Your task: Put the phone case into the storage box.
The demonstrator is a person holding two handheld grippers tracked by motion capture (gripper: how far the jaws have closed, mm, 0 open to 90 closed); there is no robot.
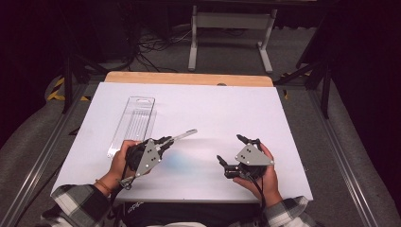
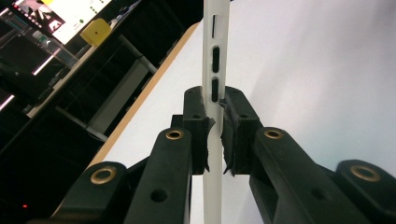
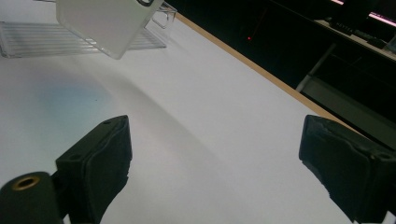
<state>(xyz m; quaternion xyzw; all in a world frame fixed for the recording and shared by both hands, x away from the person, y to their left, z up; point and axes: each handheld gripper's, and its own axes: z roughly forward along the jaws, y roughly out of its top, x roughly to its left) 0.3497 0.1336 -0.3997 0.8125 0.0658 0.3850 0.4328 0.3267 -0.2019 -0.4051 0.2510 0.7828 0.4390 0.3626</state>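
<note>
Phone case [image 1: 183, 135] juts edge-on from left claw [image 1: 166, 141], pointing up-right.

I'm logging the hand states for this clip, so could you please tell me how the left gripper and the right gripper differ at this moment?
The left gripper is shut on a white phone case, pinching its thin edge; the right gripper is open and holds nothing. The left gripper lifts the case above the white table; the right gripper has bare table between its jaws. Both are black and held by a hand.
</note>
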